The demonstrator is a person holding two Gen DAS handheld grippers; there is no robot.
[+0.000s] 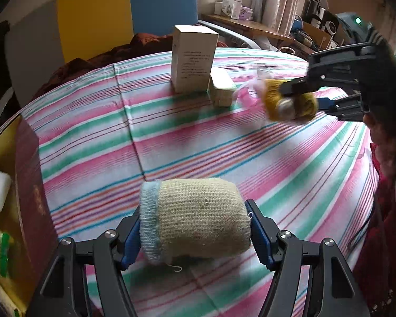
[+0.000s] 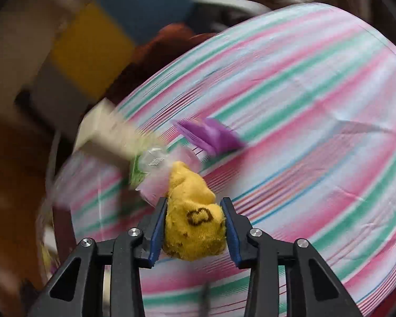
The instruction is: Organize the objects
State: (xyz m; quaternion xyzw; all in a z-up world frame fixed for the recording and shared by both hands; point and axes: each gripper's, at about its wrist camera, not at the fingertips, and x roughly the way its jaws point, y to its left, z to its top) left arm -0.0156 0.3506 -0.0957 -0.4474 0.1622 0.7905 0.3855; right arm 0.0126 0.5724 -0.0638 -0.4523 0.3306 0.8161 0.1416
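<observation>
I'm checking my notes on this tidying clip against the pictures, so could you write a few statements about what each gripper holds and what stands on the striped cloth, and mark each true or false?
1. The left gripper clamps a beige rolled sock with a light blue cuff. True.
2. The right gripper is empty. False: its pads press on a yellow sock.
3. A tall white box stands upright on the striped cloth. True.
4. The purple item is held by a gripper. False: it lies on the cloth.
5. The beige sock lies flat on the cloth, untouched. False: it sits between the left gripper's pads.
</observation>
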